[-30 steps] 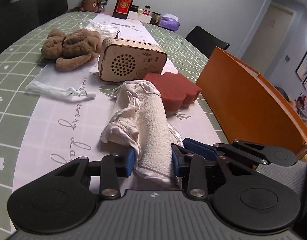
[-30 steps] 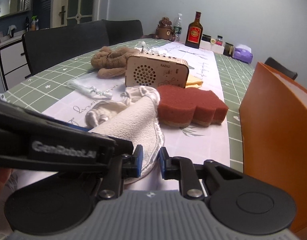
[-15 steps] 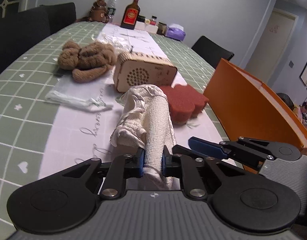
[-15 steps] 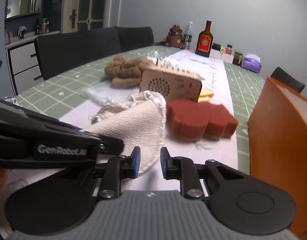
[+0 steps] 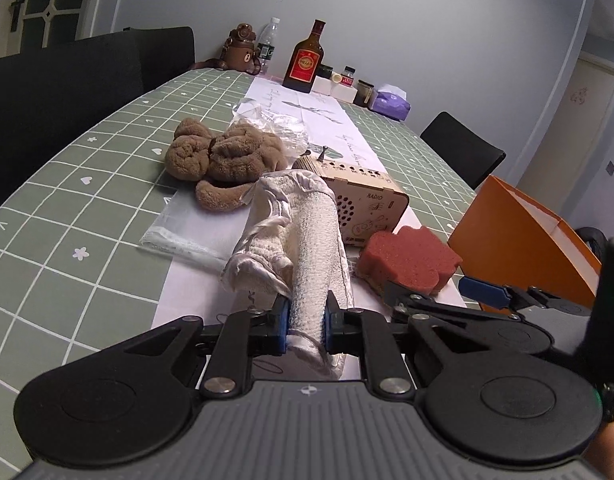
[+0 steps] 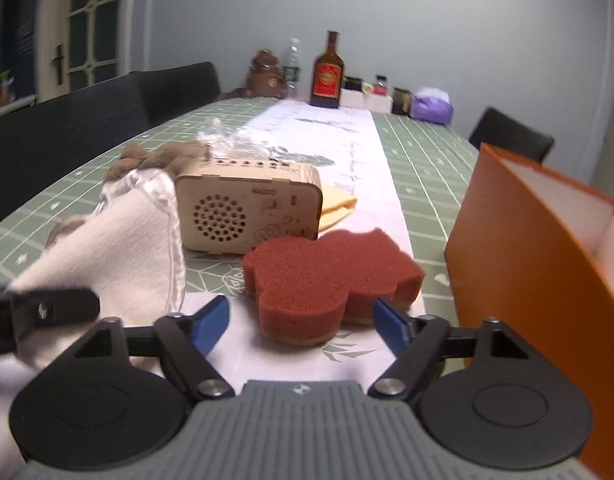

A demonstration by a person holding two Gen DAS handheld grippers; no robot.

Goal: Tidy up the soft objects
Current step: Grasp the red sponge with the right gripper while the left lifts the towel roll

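Note:
My left gripper (image 5: 305, 326) is shut on a rolled white towel (image 5: 307, 240) and holds it lifted above the table runner. The towel also shows at the left of the right wrist view (image 6: 119, 240). My right gripper (image 6: 303, 326) is open and empty, its blue pads on either side of a red-brown sponge (image 6: 327, 276) that lies on the runner just ahead of it. The sponge shows in the left wrist view (image 5: 407, 260) too. A brown plush toy (image 5: 223, 160) lies farther back on the left. An orange box (image 6: 539, 256) stands open at the right.
A wooden radio (image 6: 247, 208) stands behind the sponge, with a yellow cloth (image 6: 339, 206) behind it. A clear plastic bag (image 5: 179, 236) lies left of the towel. Bottles and jars (image 5: 307, 60) stand at the table's far end. Dark chairs line both sides.
My left gripper has closed tight on the towel and lifted it. My right gripper has opened wide and moved right, in front of the sponge.

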